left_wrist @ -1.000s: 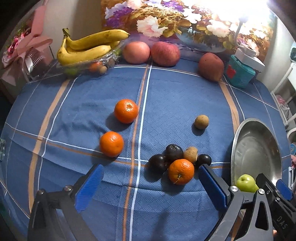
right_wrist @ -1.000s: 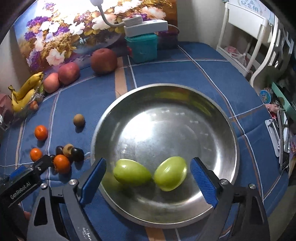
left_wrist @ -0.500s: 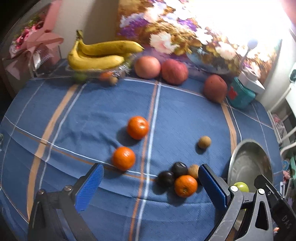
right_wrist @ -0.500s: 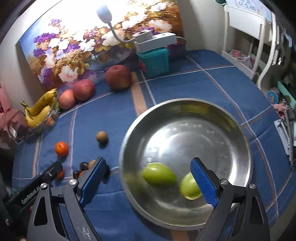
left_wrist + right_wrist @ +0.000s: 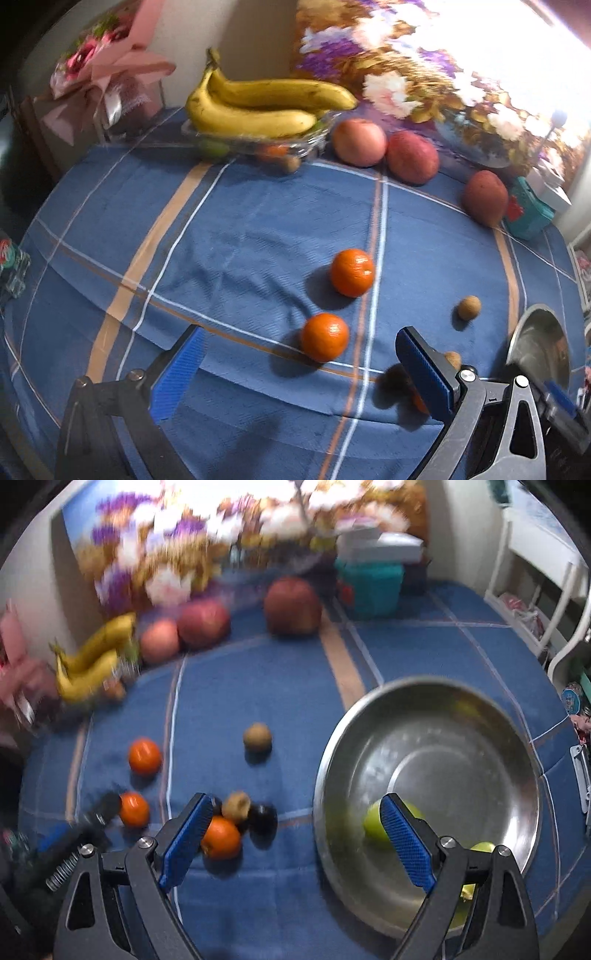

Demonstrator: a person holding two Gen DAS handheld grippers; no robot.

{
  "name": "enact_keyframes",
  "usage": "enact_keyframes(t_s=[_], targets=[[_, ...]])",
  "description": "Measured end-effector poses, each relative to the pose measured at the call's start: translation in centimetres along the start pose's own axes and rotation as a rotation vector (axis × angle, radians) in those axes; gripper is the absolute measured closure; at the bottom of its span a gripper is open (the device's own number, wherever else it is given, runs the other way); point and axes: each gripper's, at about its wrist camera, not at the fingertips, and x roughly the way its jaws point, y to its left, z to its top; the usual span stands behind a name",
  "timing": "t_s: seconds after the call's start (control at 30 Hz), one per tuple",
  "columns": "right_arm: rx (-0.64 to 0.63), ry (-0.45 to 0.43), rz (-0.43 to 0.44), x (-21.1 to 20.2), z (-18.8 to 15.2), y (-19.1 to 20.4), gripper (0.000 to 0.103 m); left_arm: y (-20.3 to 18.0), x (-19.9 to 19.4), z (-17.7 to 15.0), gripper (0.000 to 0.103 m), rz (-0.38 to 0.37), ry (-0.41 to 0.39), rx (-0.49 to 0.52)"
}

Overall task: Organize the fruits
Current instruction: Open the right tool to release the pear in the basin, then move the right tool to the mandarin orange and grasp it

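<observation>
My left gripper point(image 5: 299, 373) is open and empty above the blue tablecloth, with an orange point(image 5: 324, 341) between and just beyond its fingers and a second orange point(image 5: 351, 272) farther off. My right gripper point(image 5: 295, 842) is open and empty over the cloth, left of the steel bowl point(image 5: 461, 716). Two green fruits point(image 5: 373, 827) lie in the bowl, partly hidden by the right finger. By its left finger sit an orange point(image 5: 221, 837), a dark plum point(image 5: 263, 818) and a brown fruit point(image 5: 237, 805). A lone brown fruit point(image 5: 257, 736) lies farther back.
Bananas point(image 5: 258, 107) rest on a clear tray at the back left. Three large red fruits point(image 5: 412, 157) line the back edge before a flower painting. A teal box point(image 5: 528, 216) stands at the back right. A pink bouquet point(image 5: 107, 74) fills the far left corner.
Both grippers swung left and pulled back. The bowl slid to the right in the right wrist view. The fruit cluster now lies partly behind the left gripper's right finger.
</observation>
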Motion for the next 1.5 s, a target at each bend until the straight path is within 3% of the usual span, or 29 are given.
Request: enact_keyframes(t_s=[0.1, 0.17, 0.27, 0.43, 0.53, 0.63, 0.73, 0.83, 0.97, 1.07, 1.5], targets=[[-0.09, 0.043, 0.003, 0.1, -0.1, 1.5, 0.011, 1.5, 1.0, 0.0, 0.0, -0.033, 0.057, -0.08], [-0.119, 0.018, -0.008, -0.5, 0.0, 2.0, 0.011, 2.2, 1.3, -0.1, 0.0, -0.039, 0.085, -0.11], [-0.157, 0.005, 0.003, -1.2, 0.0, 2.6, 0.01, 2.7, 0.9, -0.3, 0.0, 0.013, 0.069, -0.107], [-0.309, 0.041, -0.04, -0.5, -1.0, 4.4, 0.01, 3.3, 0.7, -0.5, 0.0, 0.012, 0.066, -0.129], [-0.329, 0.078, 0.016, -0.1, -1.3, 4.5, 0.01, 3.7, 0.9, -1.0, 0.0, 0.029, 0.063, -0.148], [-0.363, 0.078, 0.006, 0.1, -1.7, 4.8, 0.01, 3.5, 0.8, -1.2, 0.0, 0.031, 0.046, -0.146], [-0.365, 0.059, 0.021, -0.2, -1.7, 4.7, 0.003, 2.7, 0.6, -0.7, 0.0, 0.043, 0.012, -0.11], [-0.383, 0.065, 0.033, -0.1, -1.8, 4.9, 0.003, 2.3, 0.1, -0.3, 0.0, 0.046, -0.028, -0.115], [-0.363, 0.066, 0.083, -0.2, -1.8, 5.1, 0.003, 2.1, 0.1, 0.1, 0.0, 0.067, -0.028, -0.132], [-0.367, 0.067, 0.103, -0.1, -2.0, 5.5, 0.003, 2.1, 0.1, 0.3, 0.0, 0.041, -0.041, -0.153], [-0.328, 0.068, 0.087, 1.1, -1.8, 5.3, 0.003, 2.5, -0.2, 0.6, 0.0, 0.016, -0.046, -0.099]])
